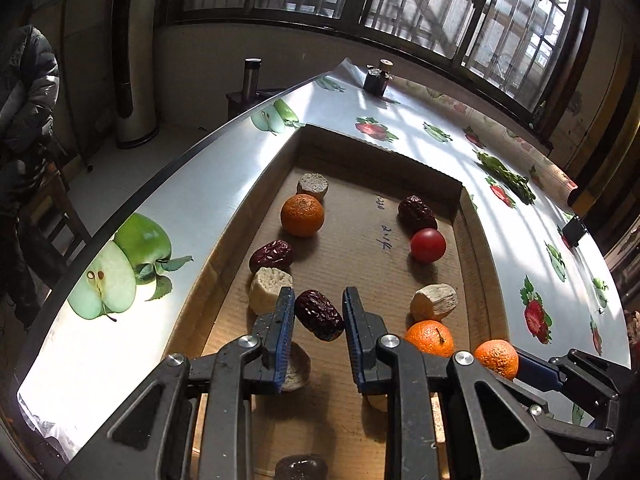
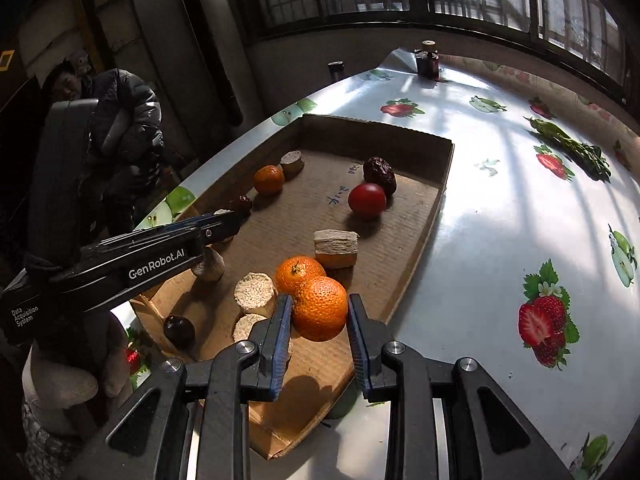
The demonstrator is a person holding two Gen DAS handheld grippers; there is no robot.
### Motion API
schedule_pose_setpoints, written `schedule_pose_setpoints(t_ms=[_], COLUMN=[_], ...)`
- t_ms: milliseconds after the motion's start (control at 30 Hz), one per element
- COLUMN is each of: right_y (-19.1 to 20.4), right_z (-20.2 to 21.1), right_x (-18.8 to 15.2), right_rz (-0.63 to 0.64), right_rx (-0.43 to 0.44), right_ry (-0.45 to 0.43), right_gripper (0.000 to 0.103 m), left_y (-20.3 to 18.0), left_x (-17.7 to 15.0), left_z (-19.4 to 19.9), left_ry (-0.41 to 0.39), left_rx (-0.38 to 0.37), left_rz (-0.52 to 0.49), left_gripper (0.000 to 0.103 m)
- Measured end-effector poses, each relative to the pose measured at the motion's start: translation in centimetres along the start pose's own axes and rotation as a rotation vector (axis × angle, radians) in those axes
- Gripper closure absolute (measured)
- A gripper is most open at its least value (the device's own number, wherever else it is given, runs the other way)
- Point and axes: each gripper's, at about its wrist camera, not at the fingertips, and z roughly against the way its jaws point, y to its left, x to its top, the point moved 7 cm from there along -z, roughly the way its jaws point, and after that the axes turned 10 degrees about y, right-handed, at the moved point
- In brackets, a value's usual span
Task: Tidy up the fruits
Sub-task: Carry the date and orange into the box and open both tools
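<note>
1. Barred windows [image 1: 420,4] run behind a bench [image 1: 192,216] covered in a glossy cloth printed with apples and strawberries.
2. On the bench sits a shallow cardboard tray [image 1: 360,240] holding the fruits and some pale cut chunks.
3. Left claw [image 1: 319,312] is partly open around a dark red date [image 1: 319,315]; the date sits between the blue pads, and it seems pinched, though contact on the right pad is hard to tell.
4. Right claw [image 2: 319,316] is closed onto an orange [image 2: 320,308] at the near edge of the tray, both pads against its sides.
5. A second orange [image 2: 298,274] lies just behind the held one, touching it.
6. Farther in, a red tomato [image 2: 367,200] rests beside another date [image 2: 380,174].
7. Along the tray's left side are a third orange [image 1: 302,215], a date [image 1: 272,255] and a pale chunk [image 1: 270,290].
8. A small dark bottle [image 2: 427,60] stands at the far end of the bench.
</note>
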Motion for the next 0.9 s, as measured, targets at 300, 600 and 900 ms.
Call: schedule_pose_setpoints(t_ms=[300, 600, 900], right_y=[0.4, 0.1, -0.4], right_z=[-0.6, -0.7, -0.9], right_x=[-0.3, -0.3, -0.3], right_rz=[0.037, 0.021, -0.005], right_rx=[-0.067, -0.051, -0.044], right_ry=[-0.006, -0.005, -0.014], right_gripper=[0.073, 0.073, 0.072], left_y=[-0.8, -0.8, -0.8], left_x=[-0.1, -0.1, -0.1], left_z=[2.1, 2.0, 1.8], left_ry=[-0.104, -0.095, -0.089], left_rx=[-0.105, -0.051, -0.024], left_rz=[-0.075, -0.075, -0.061], left_gripper=[0.079, 0.079, 0.066])
